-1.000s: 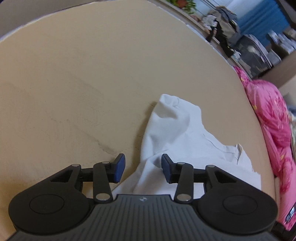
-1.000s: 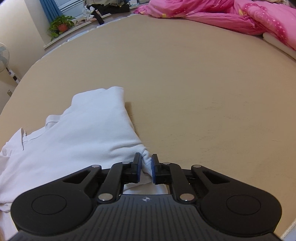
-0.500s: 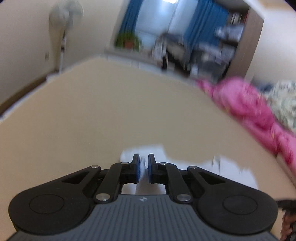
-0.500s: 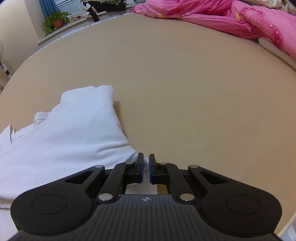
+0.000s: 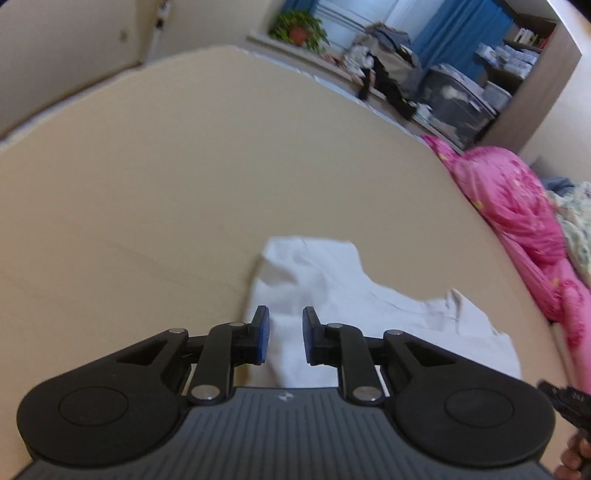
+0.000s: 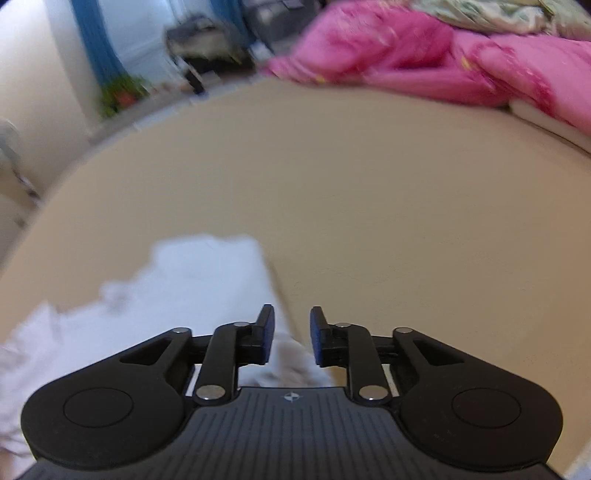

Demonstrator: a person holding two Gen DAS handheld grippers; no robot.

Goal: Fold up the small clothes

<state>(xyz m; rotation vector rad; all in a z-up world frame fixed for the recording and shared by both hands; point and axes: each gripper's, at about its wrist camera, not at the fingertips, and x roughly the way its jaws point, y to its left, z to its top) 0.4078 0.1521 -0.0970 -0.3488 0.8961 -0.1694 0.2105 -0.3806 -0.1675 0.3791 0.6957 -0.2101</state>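
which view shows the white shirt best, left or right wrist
The left wrist view. There the white shirt is fairly sharp: its folded top edge, a seam and a collar-like flap toward the right all show on the tan surface. In the right wrist view the shirt is motion-blurred, its edges smeared, and it runs off the left of the frame.

The tan bed [image 5: 166,192] lies bare ahead and to the left of the white garment [image 5: 332,295], open for passing. A pink quilt [image 5: 517,206] heaps along its right edge, and clutter [image 5: 388,70] with a plant [image 5: 299,31] lines the far sill beyond the bed
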